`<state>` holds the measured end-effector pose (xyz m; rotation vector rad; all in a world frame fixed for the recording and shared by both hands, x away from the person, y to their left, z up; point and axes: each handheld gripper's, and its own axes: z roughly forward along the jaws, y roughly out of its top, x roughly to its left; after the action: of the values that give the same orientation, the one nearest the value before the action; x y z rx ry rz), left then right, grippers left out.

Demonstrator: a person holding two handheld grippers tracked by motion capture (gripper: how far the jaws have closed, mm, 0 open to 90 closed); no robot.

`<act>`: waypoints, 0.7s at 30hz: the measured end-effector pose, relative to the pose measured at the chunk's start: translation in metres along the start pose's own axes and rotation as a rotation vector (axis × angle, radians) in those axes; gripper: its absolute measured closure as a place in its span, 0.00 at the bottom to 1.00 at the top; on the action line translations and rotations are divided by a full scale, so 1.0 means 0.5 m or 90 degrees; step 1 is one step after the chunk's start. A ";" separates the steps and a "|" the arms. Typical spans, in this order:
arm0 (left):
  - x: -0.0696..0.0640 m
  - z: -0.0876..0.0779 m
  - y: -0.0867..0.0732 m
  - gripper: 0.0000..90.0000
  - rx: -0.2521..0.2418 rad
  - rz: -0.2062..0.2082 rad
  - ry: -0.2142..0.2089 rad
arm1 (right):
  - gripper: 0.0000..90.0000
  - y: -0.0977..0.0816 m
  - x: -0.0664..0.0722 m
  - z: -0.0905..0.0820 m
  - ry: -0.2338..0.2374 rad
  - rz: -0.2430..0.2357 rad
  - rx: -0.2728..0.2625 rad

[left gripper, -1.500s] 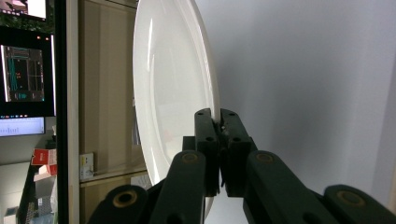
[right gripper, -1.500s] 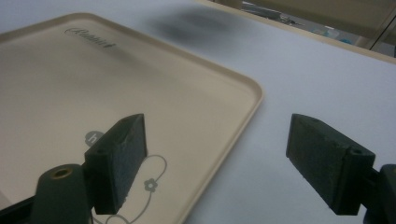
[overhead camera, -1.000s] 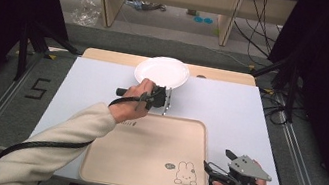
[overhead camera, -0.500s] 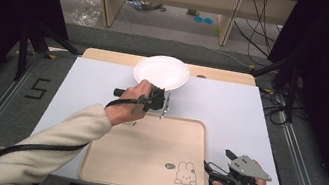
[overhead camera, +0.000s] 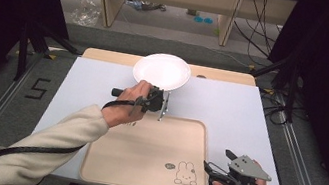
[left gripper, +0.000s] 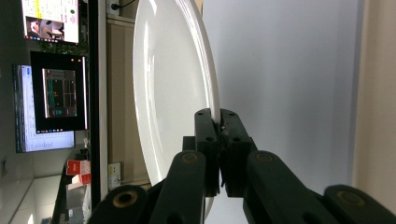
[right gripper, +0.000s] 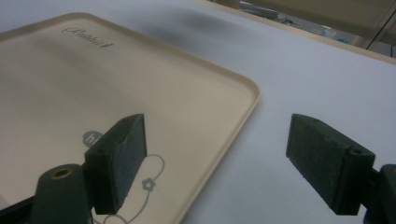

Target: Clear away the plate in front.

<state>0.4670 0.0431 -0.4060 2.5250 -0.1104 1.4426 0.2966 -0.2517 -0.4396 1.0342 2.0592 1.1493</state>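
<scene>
Beyond the bare tray [overhead camera: 142, 154], left claw [overhead camera: 164, 103] pinches the plate [overhead camera: 161, 70]; right claw [overhead camera: 216, 162] gapes.

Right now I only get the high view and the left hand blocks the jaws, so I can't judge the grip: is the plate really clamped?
Observer: Yes. The left gripper pinches the plate by its rim, jaws shut on the edge.
Operator: And the right one?
Observer: The right gripper is open with nothing between its pads.
Operator: What is under it?
Observer: The tray corner, one pad over its rabbit drawing.
</scene>
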 end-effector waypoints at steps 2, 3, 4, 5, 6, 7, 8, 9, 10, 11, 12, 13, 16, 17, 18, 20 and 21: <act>0.000 -0.006 -0.001 0.97 0.000 0.002 0.001 | 0.24 0.000 0.000 0.000 0.001 0.002 0.000; 0.000 -0.006 -0.001 0.97 0.000 0.002 0.001 | 0.24 0.000 0.000 0.000 0.001 0.002 0.000; 0.000 -0.007 -0.001 0.97 0.000 0.002 0.003 | 0.24 0.000 0.000 0.000 0.000 0.002 0.000; 0.000 -0.009 -0.001 0.97 0.000 0.000 0.000 | 0.24 0.000 0.000 0.000 -0.001 0.001 0.001; 0.000 -0.012 -0.003 0.97 0.000 0.003 0.003 | 0.24 0.000 0.000 0.000 -0.001 0.000 0.001; -0.001 -0.014 -0.004 0.97 -0.001 -0.001 0.003 | 0.24 0.000 0.000 0.000 -0.001 0.000 0.001; -0.001 -0.016 -0.004 0.97 0.000 0.001 0.002 | 0.24 0.000 0.000 0.000 0.000 0.002 0.001; -0.001 -0.016 -0.004 0.97 0.000 0.001 0.002 | 0.24 0.000 0.000 0.000 0.000 0.002 0.001; -0.002 -0.019 -0.006 0.97 -0.004 -0.003 0.002 | 0.24 0.000 0.000 0.000 0.000 0.002 0.000; -0.002 -0.019 -0.006 0.97 -0.004 -0.003 0.002 | 0.24 0.000 0.000 0.000 0.000 0.002 0.000; -0.001 -0.021 -0.006 0.97 0.003 0.006 0.002 | 0.24 0.000 0.000 0.000 0.000 0.001 0.001; -0.001 -0.023 -0.006 0.97 0.001 0.006 0.004 | 0.24 0.000 0.000 0.000 0.000 0.001 0.001; -0.002 -0.029 -0.007 0.97 0.002 0.012 0.008 | 0.24 0.000 0.000 0.000 -0.001 0.000 0.001; -0.002 -0.029 -0.007 0.97 0.002 0.012 0.008 | 0.24 0.000 0.000 0.000 -0.001 0.000 0.001; -0.002 -0.031 -0.008 0.97 0.002 0.014 0.008 | 0.24 0.000 0.000 0.000 0.000 0.002 0.001; -0.003 -0.034 -0.007 0.97 0.002 0.020 0.014 | 0.24 0.000 0.000 0.000 0.000 0.002 0.002; -0.003 -0.035 -0.008 0.97 0.001 0.017 0.014 | 0.24 0.000 0.000 0.000 -0.001 0.001 0.002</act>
<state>0.4523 0.0508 -0.3995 2.5168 -0.1396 1.4811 0.2965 -0.2517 -0.4397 1.0383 2.0598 1.1475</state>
